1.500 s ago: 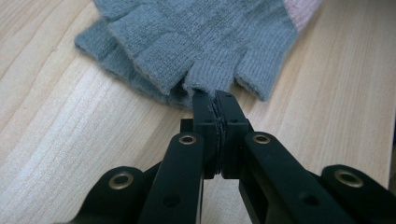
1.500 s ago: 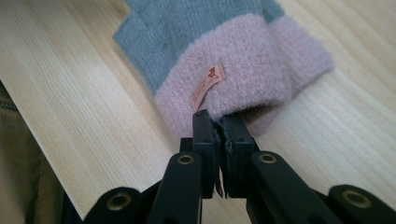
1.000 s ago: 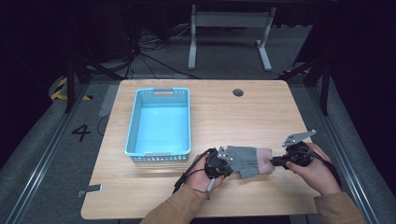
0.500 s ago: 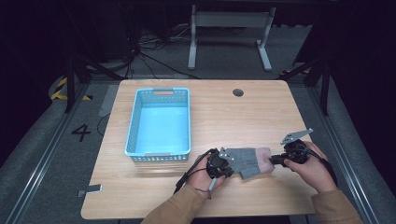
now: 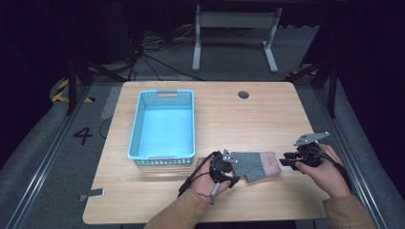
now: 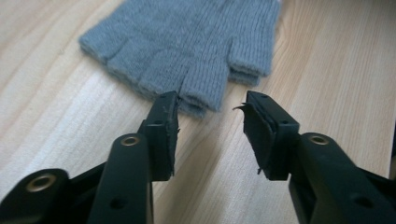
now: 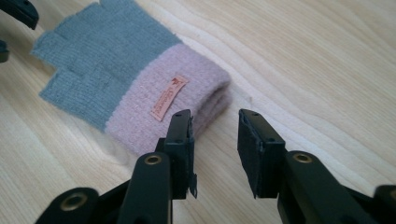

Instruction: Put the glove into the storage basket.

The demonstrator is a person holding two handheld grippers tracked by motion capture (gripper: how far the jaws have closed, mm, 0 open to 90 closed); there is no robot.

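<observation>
Here the glove (image 5: 253, 164) lies between both hand-held grippers

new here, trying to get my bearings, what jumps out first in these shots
A grey knitted fingerless glove with a pink cuff lies flat at the near edge of the pale wooden table, between the left gripper and the right gripper. Both have just been opening, with nothing between their jaws. Left of the glove stands a light blue plastic basket.

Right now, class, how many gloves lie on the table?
1 that shows for certain: a grey fingerless glove with a pink cuff, lying near the table's front edge between the left gripper and right gripper. Its doubled edges suggest a second glove may lie hidden underneath.
</observation>
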